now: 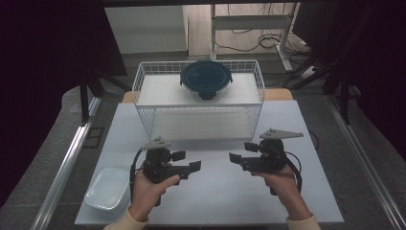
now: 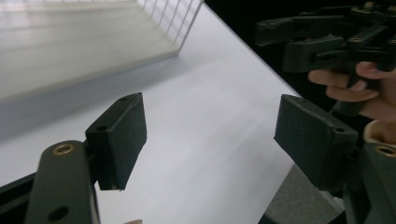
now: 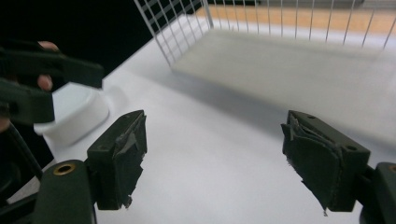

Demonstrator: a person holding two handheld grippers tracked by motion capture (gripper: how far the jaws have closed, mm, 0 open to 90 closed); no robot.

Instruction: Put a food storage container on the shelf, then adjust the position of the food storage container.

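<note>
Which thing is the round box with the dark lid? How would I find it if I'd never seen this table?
Start at the white table and look to its far side, where a white wire basket stands. The round container sits on the basket's upper shelf, near the middle. Its dark blue lid with clip tabs marks it out from the pale, rectangular container at the table's near left corner.

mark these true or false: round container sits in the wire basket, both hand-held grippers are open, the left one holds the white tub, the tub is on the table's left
1. The round container sits in the wire basket: true.
2. The left hand-held gripper and right hand-held gripper are open: true.
3. The left hand-held gripper holds the white tub: false, nothing is between its jaws; the tub lies apart on the table.
4. The tub is on the table's left: true.
5. The round container has a white lid: false, it is dark blue.
</note>
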